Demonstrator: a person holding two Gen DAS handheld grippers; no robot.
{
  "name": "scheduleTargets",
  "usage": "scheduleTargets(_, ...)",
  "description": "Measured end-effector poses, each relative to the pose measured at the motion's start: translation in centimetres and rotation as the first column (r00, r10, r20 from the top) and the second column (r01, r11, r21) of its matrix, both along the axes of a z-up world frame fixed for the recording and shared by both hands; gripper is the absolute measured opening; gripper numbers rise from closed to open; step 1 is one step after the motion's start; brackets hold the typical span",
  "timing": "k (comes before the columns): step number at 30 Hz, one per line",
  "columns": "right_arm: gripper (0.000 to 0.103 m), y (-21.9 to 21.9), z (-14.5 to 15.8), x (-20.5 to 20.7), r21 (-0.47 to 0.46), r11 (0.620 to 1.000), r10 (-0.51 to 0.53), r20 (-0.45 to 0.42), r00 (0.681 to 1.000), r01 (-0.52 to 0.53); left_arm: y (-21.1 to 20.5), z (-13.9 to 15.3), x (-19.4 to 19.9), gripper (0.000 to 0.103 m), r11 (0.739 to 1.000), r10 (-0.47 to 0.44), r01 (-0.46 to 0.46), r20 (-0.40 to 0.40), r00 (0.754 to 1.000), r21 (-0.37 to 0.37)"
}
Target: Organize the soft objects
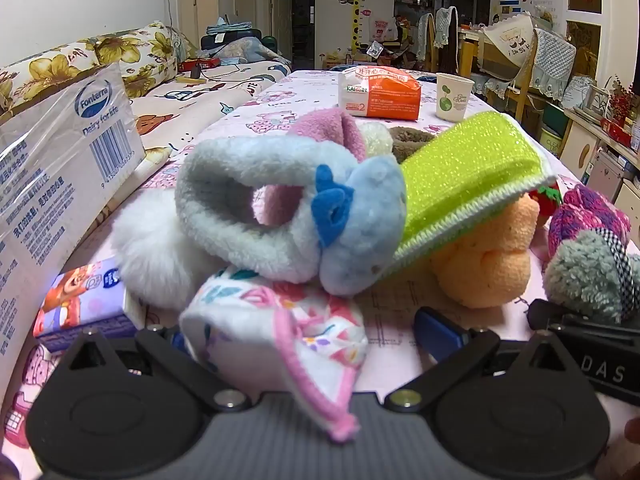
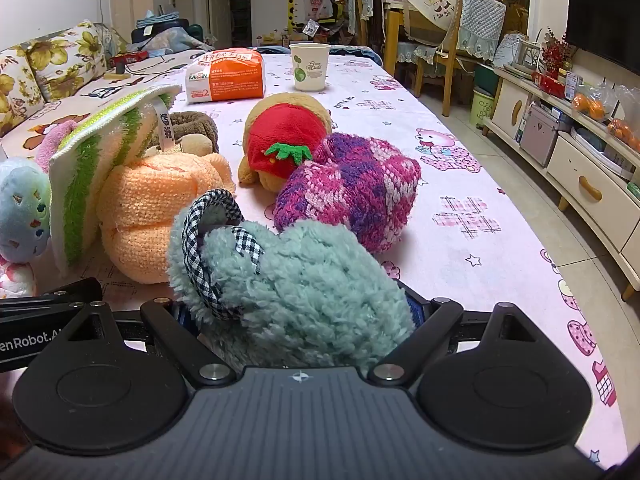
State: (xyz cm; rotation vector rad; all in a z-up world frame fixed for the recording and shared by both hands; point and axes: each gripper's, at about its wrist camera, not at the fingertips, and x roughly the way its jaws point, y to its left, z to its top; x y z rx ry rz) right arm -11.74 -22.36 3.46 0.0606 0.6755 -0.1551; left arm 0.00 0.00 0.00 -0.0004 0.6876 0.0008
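Observation:
A heap of soft things lies on the pink-print table (image 2: 472, 248). My left gripper (image 1: 308, 332) stands open around a white floral cloth pouch (image 1: 276, 320) with pink trim; its right pad (image 1: 438, 336) is clear of the cloth. Behind it lie a pale blue plush slipper (image 1: 280, 216), a white fur ball (image 1: 152, 256), a green scrub cloth (image 1: 468, 172) and an orange towel (image 1: 492, 256). My right gripper (image 2: 300, 304) is spread wide, and a teal fluffy piece (image 2: 304, 292) with gingham trim fills the gap. Beyond are a magenta knit hat (image 2: 352, 188) and a strawberry plush (image 2: 286, 140).
A large Fonterra bag (image 1: 52, 168) leans at the left, with a small tissue pack (image 1: 84, 300) below it. At the far end stand an orange tissue pack (image 2: 228, 76) and a paper cup (image 2: 310, 66). A sofa lies left; cabinets line the right wall.

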Motion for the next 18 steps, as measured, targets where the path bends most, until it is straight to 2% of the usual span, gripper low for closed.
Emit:
scheduleTargets(8, 0.103, 0.1, 0.3, -0.2, -0.009, 1.0, 0.01, -0.014, 1.0, -0.01, 0.3, 0.1, -0.4, 0.103, 1.0, -0.025, 0.025, -0.005, 1.0, -0.001)
scheduleTargets(12, 0.103, 0.5, 0.7, 0.0, -0.052, 0.998, 0.018, -0.046, 0.999, -0.02, 0.6, 0.4, -1.1, 0.102, 1.0, -0.019, 0.019, -0.008, 1.0, 0.007)
scheduleTargets(18, 0.103, 1.5, 2.4, -1.8, -0.105, 0.994, 0.026, 0.037, 0.999, -0.022, 1.9, 2.4, -2.7, 0.102, 1.0, -0.021, 0.02, 0.042, 0.999, 0.009)
